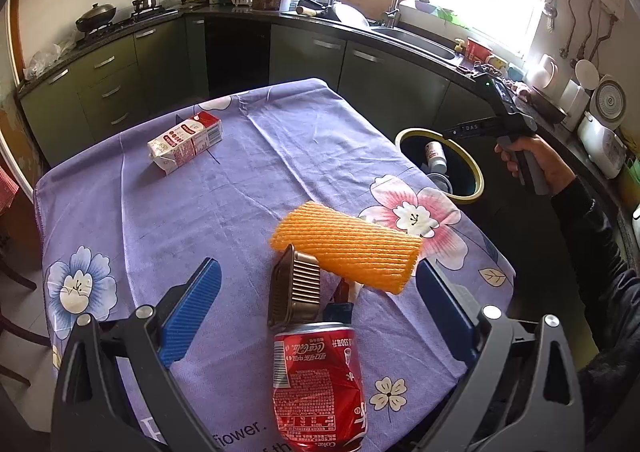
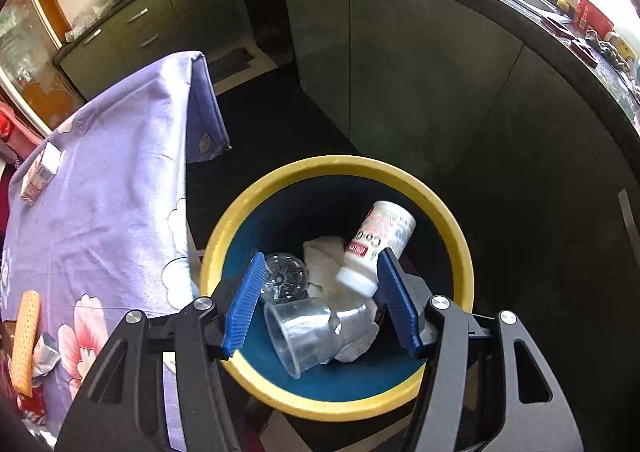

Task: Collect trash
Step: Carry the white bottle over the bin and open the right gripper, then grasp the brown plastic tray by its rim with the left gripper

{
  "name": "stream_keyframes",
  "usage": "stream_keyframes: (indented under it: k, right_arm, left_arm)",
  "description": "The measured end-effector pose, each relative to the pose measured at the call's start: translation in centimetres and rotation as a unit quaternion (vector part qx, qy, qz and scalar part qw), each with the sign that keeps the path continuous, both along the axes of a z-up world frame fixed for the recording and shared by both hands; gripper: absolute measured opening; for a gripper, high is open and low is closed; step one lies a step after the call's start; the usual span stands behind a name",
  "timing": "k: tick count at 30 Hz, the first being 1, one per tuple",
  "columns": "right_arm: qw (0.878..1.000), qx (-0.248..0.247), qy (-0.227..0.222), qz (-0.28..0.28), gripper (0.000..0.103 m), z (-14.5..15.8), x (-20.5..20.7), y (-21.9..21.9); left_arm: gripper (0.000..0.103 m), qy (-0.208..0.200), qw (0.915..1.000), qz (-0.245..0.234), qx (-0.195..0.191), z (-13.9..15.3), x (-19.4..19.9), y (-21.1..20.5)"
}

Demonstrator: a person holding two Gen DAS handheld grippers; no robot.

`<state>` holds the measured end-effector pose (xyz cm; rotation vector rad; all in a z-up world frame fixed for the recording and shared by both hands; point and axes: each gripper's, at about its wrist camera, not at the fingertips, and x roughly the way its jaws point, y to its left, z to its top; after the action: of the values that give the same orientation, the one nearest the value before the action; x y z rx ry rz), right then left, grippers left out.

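The right gripper [image 2: 320, 304] is hanging over the yellow-rimmed bin [image 2: 344, 167], which is standing on the floor just beside the table's right edge. Its jaws are spread with nothing pinched between the blue pads; below them in the bin are lying a clear plastic cup [image 2: 308, 332], a white bottle [image 2: 376, 248], a clear round piece and crumpled paper. The left gripper [image 1: 316, 304] is hovering over the purple flowered tablecloth [image 1: 240, 179], jaws spread wide and gripping nothing. Between its fingers are lying a crushed red cola can [image 1: 316, 384], a brown ribbed tray [image 1: 296, 288] and an orange foam net sleeve [image 1: 348, 248]. A milk carton [image 1: 184, 141] is lying at the far left of the table.
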<state>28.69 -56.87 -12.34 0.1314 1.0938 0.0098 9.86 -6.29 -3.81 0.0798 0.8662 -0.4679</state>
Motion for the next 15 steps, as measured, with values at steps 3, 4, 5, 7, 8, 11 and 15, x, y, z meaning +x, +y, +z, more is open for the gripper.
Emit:
stream_keyframes:
  k: [3,4,5,7,8,11,15]
  right_arm:
    - [1.0,0.023,-0.015,0.015,0.06,0.9,-2.4,1.2]
    - [0.999,0.031,-0.02,0.021,0.06,1.1,-3.2,1.7]
    - [0.999,0.039,-0.025,0.029,0.06,1.2,-4.1,2.3]
    - [0.997,0.05,-0.031,0.044,0.06,1.3,-5.8,3.3]
    - [0.997,0.056,-0.034,0.05,0.06,1.4,-6.6,4.1]
    - [0.993,0.081,-0.045,0.068,0.06,1.5,-9.0,5.6]
    - [0.99,0.102,-0.053,0.084,0.06,1.6,-11.4,7.7]
  left_arm:
    - [0.093,0.014,0.9999,-0.003,-0.005,-0.5,0.2,0.2]
    - [0.093,0.018,0.9998,-0.004,-0.005,-0.7,0.3,0.2]
    - [0.093,0.021,0.9998,-0.005,-0.003,-0.9,0.4,0.2]
    - [0.093,0.027,0.9996,-0.009,0.004,-1.4,0.5,0.0]
    - [0.093,0.03,0.9995,-0.011,0.007,-1.6,0.6,-0.1]
    - [0.093,0.036,0.9989,-0.02,0.02,-2.3,0.7,-0.7]
    - [0.093,0.047,0.9972,-0.032,0.048,-3.4,1.4,-1.6]
